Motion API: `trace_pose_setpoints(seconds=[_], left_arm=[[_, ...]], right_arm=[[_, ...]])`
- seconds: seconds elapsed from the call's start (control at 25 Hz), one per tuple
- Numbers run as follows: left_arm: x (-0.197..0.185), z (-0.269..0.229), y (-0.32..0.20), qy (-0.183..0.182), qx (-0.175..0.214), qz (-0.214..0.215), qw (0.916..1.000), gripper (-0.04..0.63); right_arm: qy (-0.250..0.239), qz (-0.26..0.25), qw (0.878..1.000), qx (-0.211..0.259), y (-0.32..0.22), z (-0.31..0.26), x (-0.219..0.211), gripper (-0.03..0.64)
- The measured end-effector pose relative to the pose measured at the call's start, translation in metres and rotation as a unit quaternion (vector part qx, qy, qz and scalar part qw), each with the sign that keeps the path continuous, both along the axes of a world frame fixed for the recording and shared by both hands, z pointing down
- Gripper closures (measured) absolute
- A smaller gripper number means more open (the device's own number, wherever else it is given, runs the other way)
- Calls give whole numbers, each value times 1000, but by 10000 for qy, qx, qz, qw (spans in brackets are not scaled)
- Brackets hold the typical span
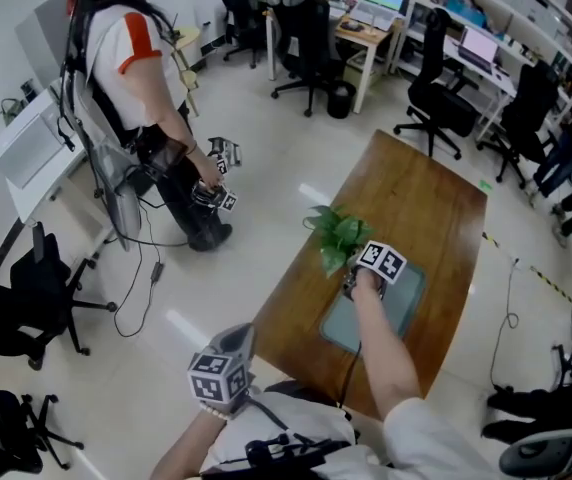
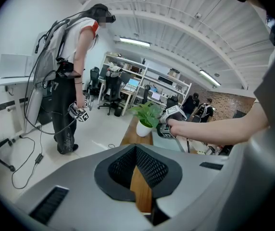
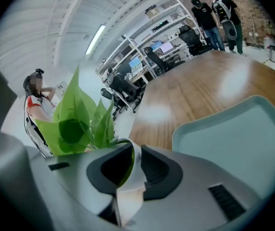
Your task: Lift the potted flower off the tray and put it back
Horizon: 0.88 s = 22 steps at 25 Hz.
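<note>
The potted flower (image 1: 338, 236) has green leaves and a white pot (image 2: 143, 127). It stands on the wooden table (image 1: 416, 198), by the far left corner of the pale green tray (image 1: 406, 303). My right gripper (image 1: 349, 286) is at the pot, with one jaw inside the rim and one outside. In the right gripper view the white pot wall (image 3: 135, 162) runs between the jaws of the right gripper (image 3: 130, 170); a slit shows at the inner pad, so they stand open. The tray (image 3: 243, 138) lies bare to the right. My left gripper (image 1: 238, 335) hangs off the table's near end, open and holding nothing.
Another person (image 1: 136, 88) stands on the floor to the left with a pair of grippers (image 1: 216, 183) in hand. Office chairs (image 1: 311, 38) and desks line the back, a black chair (image 1: 26, 308) stands at the left, and a cable (image 1: 151, 278) trails on the floor.
</note>
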<state>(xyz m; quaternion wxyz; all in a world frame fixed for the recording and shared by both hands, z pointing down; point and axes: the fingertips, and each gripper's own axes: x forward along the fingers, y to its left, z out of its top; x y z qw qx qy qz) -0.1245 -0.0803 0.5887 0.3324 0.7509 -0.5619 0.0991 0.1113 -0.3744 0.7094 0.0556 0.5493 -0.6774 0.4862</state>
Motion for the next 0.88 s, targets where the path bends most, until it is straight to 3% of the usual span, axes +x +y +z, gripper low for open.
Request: trace_pose_setpoints(seconds=[0.08, 0.16, 0.4, 0.64, 0.88], left_arm=[[0, 0, 1, 3, 7, 48, 10000, 600], [3, -1, 1, 16, 27, 132, 9999, 600], [15, -11, -2, 58, 172, 449, 9988, 600], [29, -30, -5, 276, 454, 771, 9956, 600], [48, -34, -3, 432, 569, 1121, 9911, 600]], right_arm=[[-61, 53, 10000, 12, 2, -3, 3, 511], [-200, 162, 9996, 105, 7, -12, 11, 437], [-563, 587, 9948, 615, 48, -58, 47, 438], [-924, 702, 9869, 1120, 131, -100, 56, 608], [-677, 231, 9881, 1365, 206, -127, 31, 617]])
